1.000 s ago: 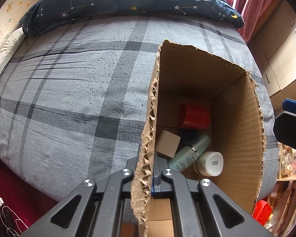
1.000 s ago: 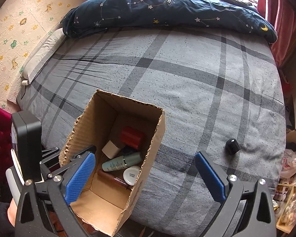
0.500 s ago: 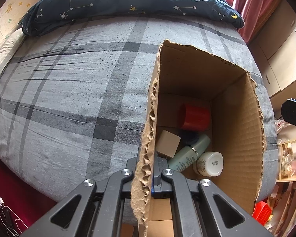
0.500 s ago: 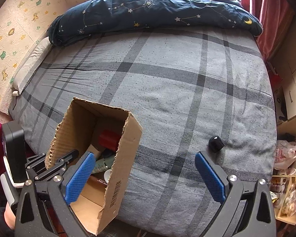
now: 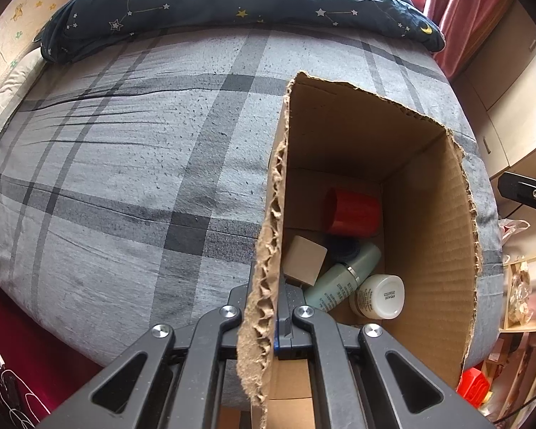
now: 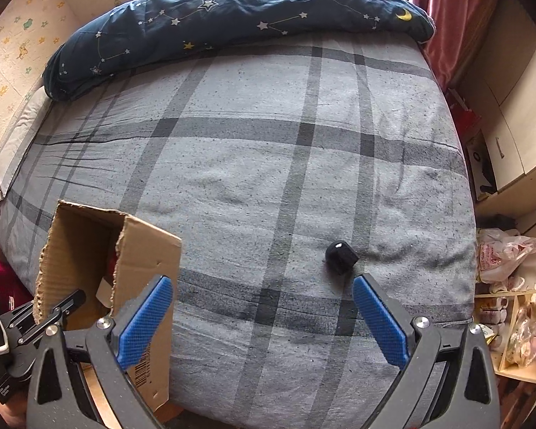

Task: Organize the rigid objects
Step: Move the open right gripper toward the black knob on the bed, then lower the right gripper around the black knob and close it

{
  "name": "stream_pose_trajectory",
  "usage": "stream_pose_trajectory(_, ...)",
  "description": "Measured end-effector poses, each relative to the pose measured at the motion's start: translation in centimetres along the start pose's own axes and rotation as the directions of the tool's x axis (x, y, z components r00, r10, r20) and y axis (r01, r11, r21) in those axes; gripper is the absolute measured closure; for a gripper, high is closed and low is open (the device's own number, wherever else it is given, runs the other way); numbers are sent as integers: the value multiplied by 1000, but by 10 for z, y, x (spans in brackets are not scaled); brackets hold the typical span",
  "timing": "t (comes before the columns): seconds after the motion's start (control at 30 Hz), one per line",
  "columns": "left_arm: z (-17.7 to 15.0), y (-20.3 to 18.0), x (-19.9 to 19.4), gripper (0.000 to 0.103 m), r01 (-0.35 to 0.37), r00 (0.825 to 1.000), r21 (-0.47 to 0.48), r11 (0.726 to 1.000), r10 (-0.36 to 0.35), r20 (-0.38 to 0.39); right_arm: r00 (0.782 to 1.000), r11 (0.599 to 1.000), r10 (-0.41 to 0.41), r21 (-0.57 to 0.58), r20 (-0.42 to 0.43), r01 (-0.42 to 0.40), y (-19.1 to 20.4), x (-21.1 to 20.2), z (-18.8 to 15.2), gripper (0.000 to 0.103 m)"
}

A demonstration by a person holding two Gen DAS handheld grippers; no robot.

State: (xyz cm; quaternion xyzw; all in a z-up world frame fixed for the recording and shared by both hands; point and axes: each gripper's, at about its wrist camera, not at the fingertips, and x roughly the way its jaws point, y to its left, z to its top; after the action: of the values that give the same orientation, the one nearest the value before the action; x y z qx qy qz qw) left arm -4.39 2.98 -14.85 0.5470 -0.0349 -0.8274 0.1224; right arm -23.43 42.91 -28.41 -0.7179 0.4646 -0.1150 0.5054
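Observation:
A torn cardboard box (image 5: 428, 236) stands on the grey plaid bed. My left gripper (image 5: 271, 307) is shut on the box's near left wall. Inside lie a red cup (image 5: 353, 212), a tan cube (image 5: 303, 259), a pale green bottle (image 5: 343, 277), a white jar (image 5: 380, 296) and a dark blue item, partly hidden. In the right wrist view the box (image 6: 146, 261) is at lower left. My right gripper (image 6: 262, 318) is open and empty above the bed. A small black cap (image 6: 340, 252) lies just beyond its right finger (image 6: 378, 318).
A dark blue star-print duvet (image 6: 232, 10) is bunched at the bed's far end. Red curtains (image 6: 443, 10) and beige cabinets (image 6: 511, 114) stand to the right. Plastic bags and a shelf (image 6: 507, 286) sit by the bed's right edge.
My right gripper has moved to the right, away from the box and toward the black cap. The left gripper and the box have not moved.

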Motion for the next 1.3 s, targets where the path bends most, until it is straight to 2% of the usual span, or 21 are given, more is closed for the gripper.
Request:
stream_pose_trajectory(0.53, -3, 0, 10, 100, -22, 1000, -50, 999, 21, -20, 994, 994, -109, -3, -20, 109, -50, 59, 3, 0)
stream_pose_trajectory(1.17, 1, -3, 15, 101, -36, 999, -94, 995, 33, -31, 984, 986, -165, -2, -60, 166, -88, 144, 11, 0)
stream_pose_trajectory(1.2, 1, -3, 15, 101, -37, 999, -97, 995, 34, -32, 981, 981, -192, -28, 19, 192, -91, 148, 12, 0)
stream_pose_trajectory(1.3, 2, -3, 18, 101, -40, 999, -104, 994, 37, -36, 980, 980, -200, -24, 10, 200, -97, 160, 13, 0)
